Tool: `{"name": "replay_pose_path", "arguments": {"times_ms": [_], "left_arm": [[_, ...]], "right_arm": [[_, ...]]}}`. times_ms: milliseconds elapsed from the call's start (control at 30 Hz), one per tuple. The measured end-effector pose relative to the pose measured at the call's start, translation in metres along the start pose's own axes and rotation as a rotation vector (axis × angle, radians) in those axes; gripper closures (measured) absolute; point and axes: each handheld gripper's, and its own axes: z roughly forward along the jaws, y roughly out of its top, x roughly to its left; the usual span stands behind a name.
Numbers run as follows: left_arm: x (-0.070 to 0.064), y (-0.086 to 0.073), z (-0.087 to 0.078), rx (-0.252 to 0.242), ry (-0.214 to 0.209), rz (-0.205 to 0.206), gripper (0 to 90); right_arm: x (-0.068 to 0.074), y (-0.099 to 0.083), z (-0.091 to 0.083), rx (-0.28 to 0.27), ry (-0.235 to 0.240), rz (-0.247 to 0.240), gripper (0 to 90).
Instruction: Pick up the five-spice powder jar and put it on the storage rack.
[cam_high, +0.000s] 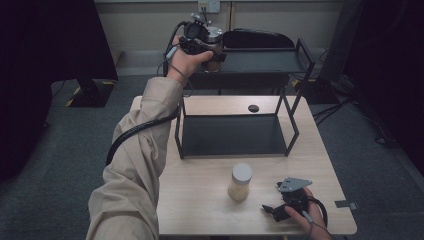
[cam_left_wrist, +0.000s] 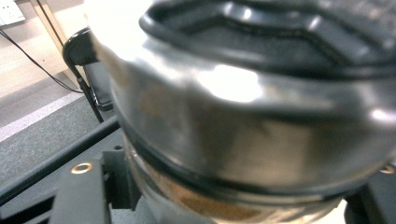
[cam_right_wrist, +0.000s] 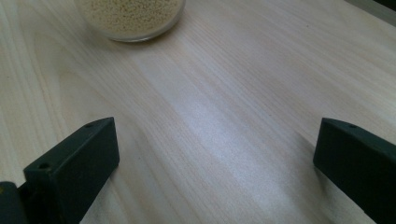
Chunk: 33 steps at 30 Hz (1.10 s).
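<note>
At the left, the left gripper (cam_high: 206, 49) is clamped around a brown-filled jar (cam_high: 214, 50) with a metal lid, holding it at the top tier of the black shelf (cam_high: 265, 62), seemingly not yet released. Further right, a jar of pale grains (cam_high: 240, 182) waits on the table (cam_high: 210, 215). The right gripper (cam_high: 275, 210) rests beside it, jaws wide, empty. One placement is nearly done; one remains.

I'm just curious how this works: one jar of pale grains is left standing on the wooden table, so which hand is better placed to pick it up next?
Probably the right. The right gripper rests open beside the grey-lidded glass jar of pale grains, while the left gripper is busy holding a silver-lidded glass jar of brown powder at the black metal shelf.
</note>
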Motion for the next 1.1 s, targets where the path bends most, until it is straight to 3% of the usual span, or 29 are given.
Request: {"name": "replay_pose_path", "arguments": {"times_ms": [33,67,267,600,733,867,1100], "left_arm": [[-0.003,0.0,-0.001,-0.003,0.018,-0.003,24.5],[-0.005,0.002,-0.002,0.0,0.029,-0.01,16.3],[-0.014,0.004,-0.012,-0.014,0.045,-0.025,9.0],[-0.032,-0.008,-0.028,-0.042,0.079,-0.032,1.1],[-0.036,-0.017,-0.035,-0.06,0.068,-0.044,0.5],[-0.039,-0.028,-0.042,-0.087,0.044,-0.024,0.3],[-0.046,-0.047,-0.048,-0.085,0.029,-0.027,0.4]], "right_arm": [[0.0,0.0,0.0,0.0,0.0,0.0,0.0],[0.0,0.0,0.0,0.0,0.0,0.0,0.0],[0.0,0.0,0.0,0.0,0.0,0.0,0.0],[0.0,0.0,0.0,0.0,0.0,-0.001,0.0],[0.0,0.0,0.0,0.0,0.0,-0.001,0.0],[0.0,0.0,0.0,0.0,0.0,-0.001,0.0],[0.0,0.0,0.0,0.0,-0.001,-0.001,0.0]]}}
